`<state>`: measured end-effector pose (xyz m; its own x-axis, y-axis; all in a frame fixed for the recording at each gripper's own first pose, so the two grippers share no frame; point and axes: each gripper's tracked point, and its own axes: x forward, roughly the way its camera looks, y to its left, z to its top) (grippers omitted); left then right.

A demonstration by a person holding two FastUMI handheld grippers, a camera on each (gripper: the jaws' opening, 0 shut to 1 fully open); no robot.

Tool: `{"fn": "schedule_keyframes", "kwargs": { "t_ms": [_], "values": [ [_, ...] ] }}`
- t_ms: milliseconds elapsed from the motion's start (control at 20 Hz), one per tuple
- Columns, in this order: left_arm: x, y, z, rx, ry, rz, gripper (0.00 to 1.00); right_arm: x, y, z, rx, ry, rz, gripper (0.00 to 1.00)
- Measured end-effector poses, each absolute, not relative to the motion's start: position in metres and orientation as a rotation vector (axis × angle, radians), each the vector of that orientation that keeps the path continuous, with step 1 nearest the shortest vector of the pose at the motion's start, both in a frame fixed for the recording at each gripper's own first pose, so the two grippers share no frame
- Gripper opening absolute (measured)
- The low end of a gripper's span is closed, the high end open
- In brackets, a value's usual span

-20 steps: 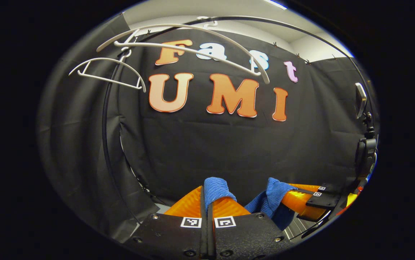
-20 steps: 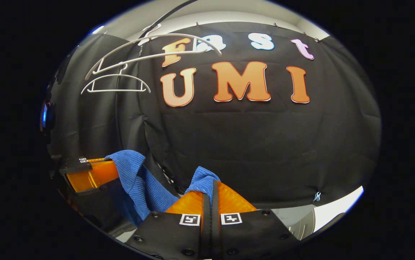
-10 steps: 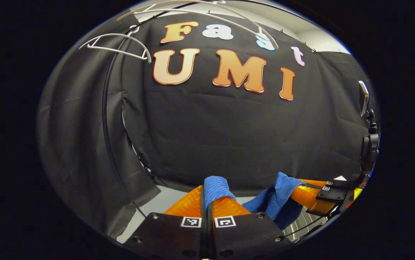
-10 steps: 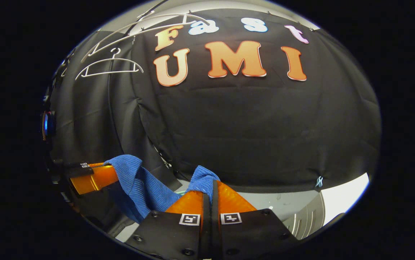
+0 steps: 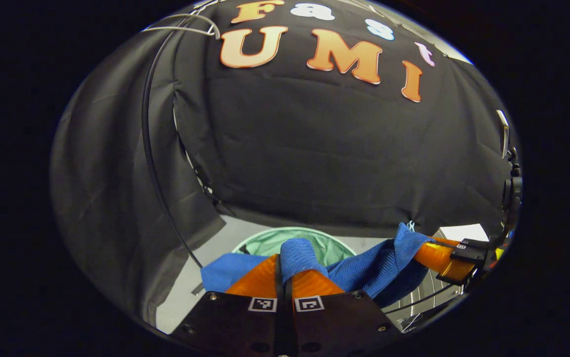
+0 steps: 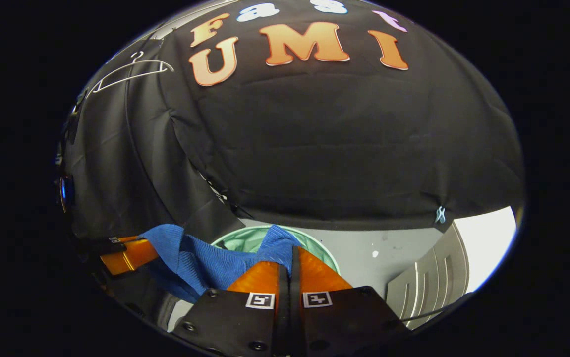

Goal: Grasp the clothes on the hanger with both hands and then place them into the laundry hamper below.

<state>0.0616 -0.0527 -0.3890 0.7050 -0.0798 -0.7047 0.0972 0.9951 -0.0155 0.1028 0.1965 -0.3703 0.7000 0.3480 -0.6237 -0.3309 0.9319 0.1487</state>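
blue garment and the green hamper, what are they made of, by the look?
Blue garment: soft ribbed knit, matte. Fine parallel ridges show, and it drapes limply between the left gripper and the right gripper.
Green hamper: probably thin fabric or mesh, pale, slightly translucent. The wall looks wrinkled under a firmer round rim. The exact fibre cannot be told.

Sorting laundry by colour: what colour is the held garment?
Blue, ribbed garment; right gripper view shows it best.
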Motion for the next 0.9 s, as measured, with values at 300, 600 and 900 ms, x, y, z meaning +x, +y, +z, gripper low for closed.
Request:
{"fn": "schedule_keyframes", "kwargs": {
  "t_ms": [300, 600, 900],
  "values": [
    [0.037, -0.041, -0.448, -0.032, 0.932, -0.062, 0.0, 0.091, 0.184, -0.426, 0.022, 0.802, 0.338, 0.07],
    [0.015, -0.043, -0.488, -0.018, 1.041, -0.055, 0.0, 0.069, 0.179, -0.486, 0.063, 0.932, 0.306, 0.07],
    [-0.009, -0.045, -0.513, -0.016, 1.16, -0.061, 0.0, 0.056, 0.171, -0.518, 0.043, 1.0, 0.285, 0.07]
  ]
}}
